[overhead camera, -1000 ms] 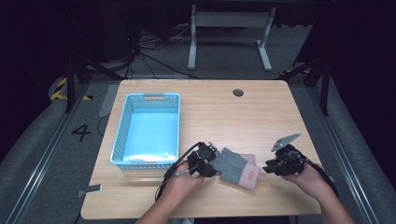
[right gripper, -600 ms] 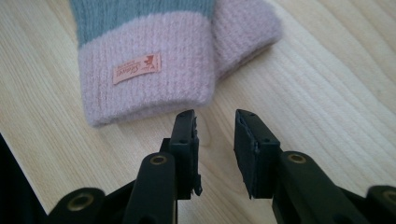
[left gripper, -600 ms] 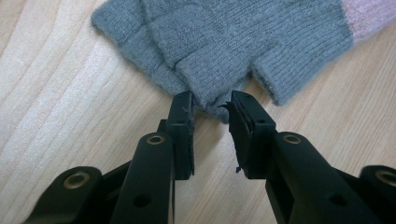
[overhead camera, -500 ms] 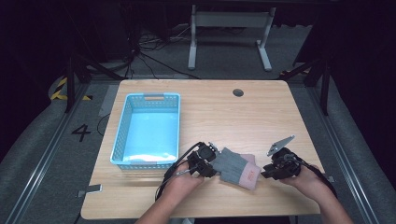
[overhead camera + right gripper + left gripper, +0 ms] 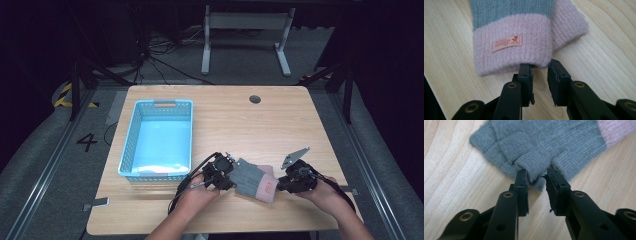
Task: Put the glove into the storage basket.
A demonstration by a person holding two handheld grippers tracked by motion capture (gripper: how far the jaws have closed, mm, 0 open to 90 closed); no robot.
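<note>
A grey knitted glove [image 5: 252, 180] with a pink cuff lies flat on the wooden table [image 5: 240, 125] near its front edge. My left gripper [image 5: 232, 172] is at the glove's grey end. In the left gripper view the jaws [image 5: 536, 176] pinch a small tuck of the grey edge [image 5: 536, 145] between their tips. My right gripper [image 5: 281, 184] is at the pink cuff. In the right gripper view its jaws [image 5: 540, 66] stand slightly apart, tips right at the cuff's hem [image 5: 511, 37], with bare wood showing between them. The cuff carries a small orange label [image 5: 507, 43].
A light blue plastic basket [image 5: 131, 135] stands on the left half of the table, just left of my left hand. A round cable hole [image 5: 255, 99] sits near the far edge. The floor drops away dark past the table's sides.
My right gripper has slid a little left and down, up to the pink cuff. The left gripper and the glove have stayed in place.
</note>
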